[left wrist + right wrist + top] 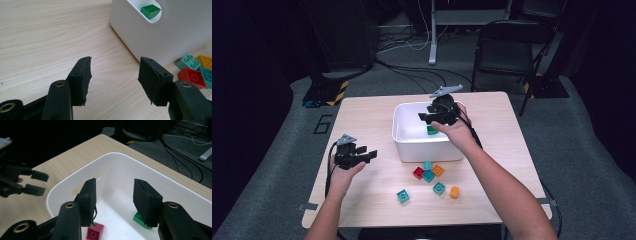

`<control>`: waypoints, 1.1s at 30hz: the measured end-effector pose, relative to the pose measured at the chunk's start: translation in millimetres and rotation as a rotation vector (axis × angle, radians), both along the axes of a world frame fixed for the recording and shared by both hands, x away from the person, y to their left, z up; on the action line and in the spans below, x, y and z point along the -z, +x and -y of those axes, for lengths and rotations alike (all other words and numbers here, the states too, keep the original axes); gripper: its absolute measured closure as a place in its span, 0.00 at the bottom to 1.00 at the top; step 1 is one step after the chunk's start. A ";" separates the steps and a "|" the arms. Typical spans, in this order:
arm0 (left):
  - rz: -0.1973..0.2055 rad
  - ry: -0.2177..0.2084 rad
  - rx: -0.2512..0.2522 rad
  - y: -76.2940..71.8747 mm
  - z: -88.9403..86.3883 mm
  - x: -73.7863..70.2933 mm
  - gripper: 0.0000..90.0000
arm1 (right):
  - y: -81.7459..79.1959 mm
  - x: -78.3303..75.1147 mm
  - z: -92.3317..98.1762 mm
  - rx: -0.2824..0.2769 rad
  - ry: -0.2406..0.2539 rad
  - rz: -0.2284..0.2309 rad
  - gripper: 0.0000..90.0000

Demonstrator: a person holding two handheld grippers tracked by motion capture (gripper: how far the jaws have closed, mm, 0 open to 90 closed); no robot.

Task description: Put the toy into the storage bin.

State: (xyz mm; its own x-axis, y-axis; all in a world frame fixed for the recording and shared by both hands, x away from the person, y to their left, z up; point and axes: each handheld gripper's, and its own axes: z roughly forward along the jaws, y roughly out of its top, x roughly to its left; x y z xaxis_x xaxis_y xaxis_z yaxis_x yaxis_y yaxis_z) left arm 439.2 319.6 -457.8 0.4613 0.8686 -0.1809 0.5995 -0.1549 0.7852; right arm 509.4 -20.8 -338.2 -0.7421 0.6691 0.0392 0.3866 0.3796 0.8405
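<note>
While your right tool (428,117) hangs over the white bin (404,142), its jaws stand apart with nothing between them. Below them a magenta brick (95,230) and a green brick (139,219) lie on the bin floor. Your left tool (371,154) sits above bare table (367,112) to the left of the bin, jaws wide and empty. Loose bricks (430,178) lie on the table just in front of the bin.
</note>
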 end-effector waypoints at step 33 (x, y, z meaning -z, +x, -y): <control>-0.006 0.003 -0.004 -0.7 1.0 0.8 0.48 | -97.7 49.6 11.7 -0.098 -0.041 0.027 0.55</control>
State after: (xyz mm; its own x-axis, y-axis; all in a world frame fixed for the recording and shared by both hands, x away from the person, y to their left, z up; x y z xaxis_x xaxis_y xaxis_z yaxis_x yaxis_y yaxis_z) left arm 438.4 318.6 -458.6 0.4569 0.8710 -0.1807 0.6045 -0.1550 0.7814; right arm 411.7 -32.5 -387.8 -0.8042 0.5943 -0.0076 0.3237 0.4488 0.8329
